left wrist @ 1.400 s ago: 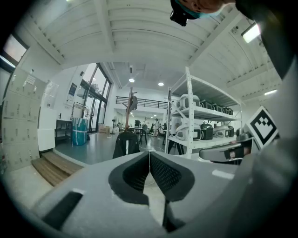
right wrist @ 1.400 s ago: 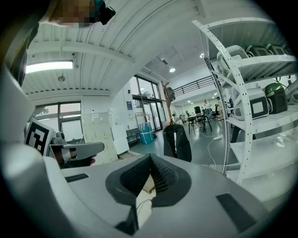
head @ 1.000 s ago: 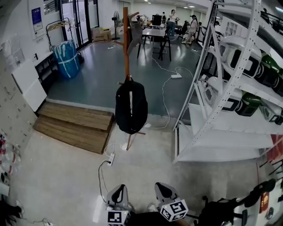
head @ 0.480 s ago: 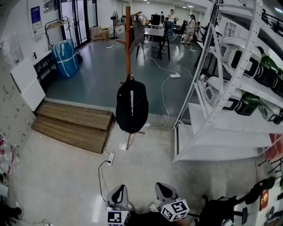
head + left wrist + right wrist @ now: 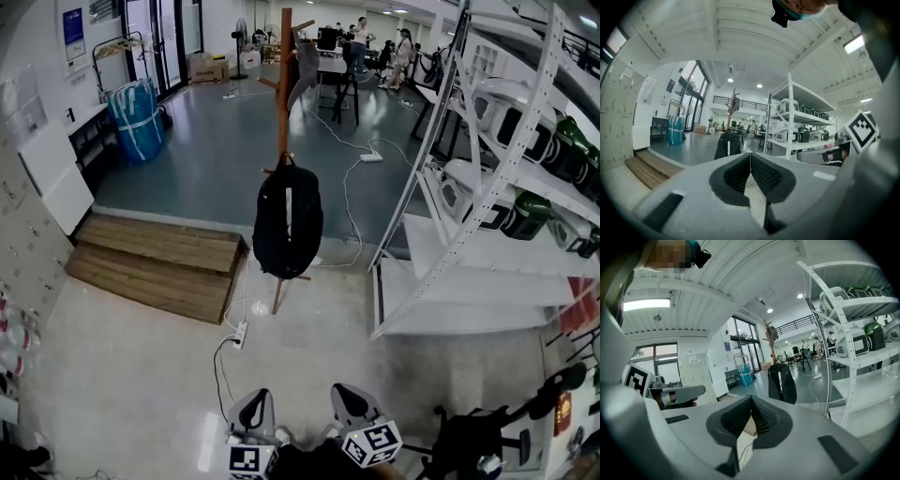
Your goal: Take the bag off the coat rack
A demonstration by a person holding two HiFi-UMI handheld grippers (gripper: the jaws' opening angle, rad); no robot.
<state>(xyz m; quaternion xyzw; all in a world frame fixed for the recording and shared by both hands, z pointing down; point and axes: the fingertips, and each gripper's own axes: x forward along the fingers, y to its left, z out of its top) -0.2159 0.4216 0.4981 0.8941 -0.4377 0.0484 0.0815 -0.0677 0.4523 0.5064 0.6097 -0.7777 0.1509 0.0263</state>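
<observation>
Left claw (image 5: 750,159): jaws fully together, ribbed pads meeting, nothing between them. Right claw (image 5: 751,401): same, pads closed on each other, empty. Both are low at the near edge of the head view, side by side, pointing toward the coat rack (image 5: 284,84) and well apart from it.

Bag (image 5: 288,220): black backpack with a pale vertical stripe, hanging from a lower peg of the coat rack, upright against the wooden pole, its bottom just above the rack's feet. Grey garment (image 5: 305,67) draped on an upper peg.

Floor near side of the rack: white power strip (image 5: 240,333) with a dark cable trailing toward the claws. Left of the rack: low wooden step (image 5: 159,262). Farther left and behind: blue wrapped bundle (image 5: 139,122) bound with white straps, contents not visible. Behind that, cardboard box (image 5: 208,67), closed.

Right of the rack: white metal shelving unit (image 5: 441,122); its upper shelves carry white and dark green appliances (image 5: 511,131), type unclear.

Far behind the rack: people (image 5: 359,37) standing at a worktop (image 5: 328,67).
</observation>
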